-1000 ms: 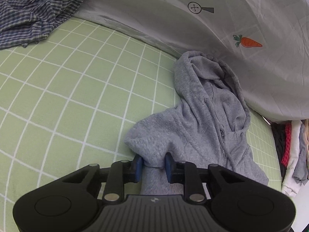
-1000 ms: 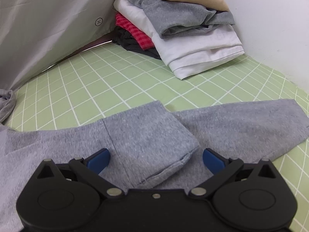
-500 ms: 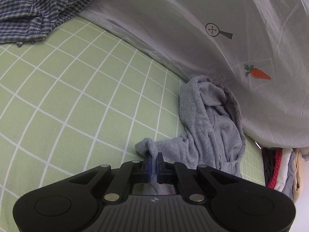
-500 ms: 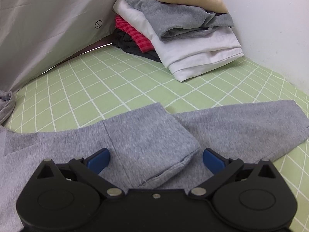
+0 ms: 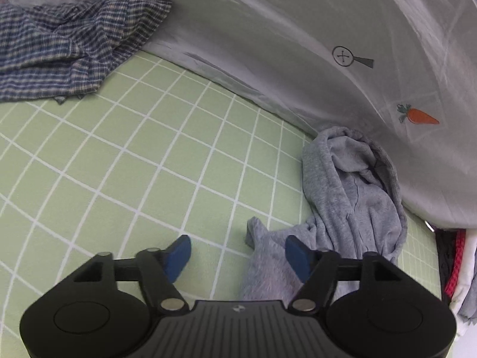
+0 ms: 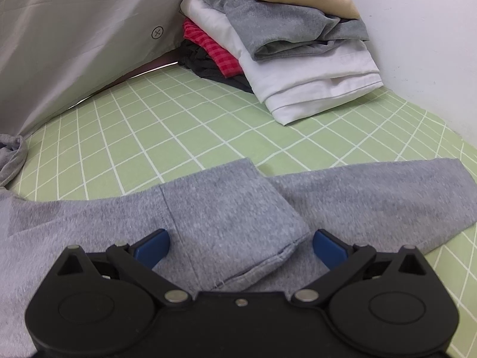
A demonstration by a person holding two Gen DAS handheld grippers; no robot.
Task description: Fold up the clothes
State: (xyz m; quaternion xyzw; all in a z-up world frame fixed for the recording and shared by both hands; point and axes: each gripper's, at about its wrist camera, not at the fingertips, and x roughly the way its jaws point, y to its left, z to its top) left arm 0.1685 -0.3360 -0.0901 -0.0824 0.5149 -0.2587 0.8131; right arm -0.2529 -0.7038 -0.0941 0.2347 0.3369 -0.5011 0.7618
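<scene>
Hoodie [image 5: 348,205] fabric, grey, lies between and just beyond the spread jaws of the left gripper [image 5: 238,256] in the lower right of the left wrist view. Both blue fingertips [image 5: 179,253] stand wide apart and clamp nothing; a bunched corner of the grey cloth sits between them, nearer the right-hand pad, and whether it touches that pad cannot be told. Past it the hood rises crumpled toward the middle right of the frame, its far edge lying against a pale grey sheet [image 5: 298,44] printed with a small carrot [image 5: 419,115] and a circled cross mark. A green bedcover with a white grid [image 5: 134,164] fills the left and centre. At the upper left a blue checked shirt [image 5: 65,47] lies rumpled, well apart from the hoodie.

In the right wrist view the right gripper [image 6: 241,246] also has its jaws wide apart, holding nothing. Between its blue pads [image 6: 329,250] lies a folded-over grey sleeve [image 6: 232,214] with a stitched cuff edge at the lower centre, on top of another stretch of the same garment that reaches to the right edge of the frame. Beyond, at the upper centre and right, a stack of folded clothes [image 6: 292,59] rests on the green cover near a white wall [image 6: 417,29]: black and red pieces low, white above them, grey next, tan on top.
</scene>
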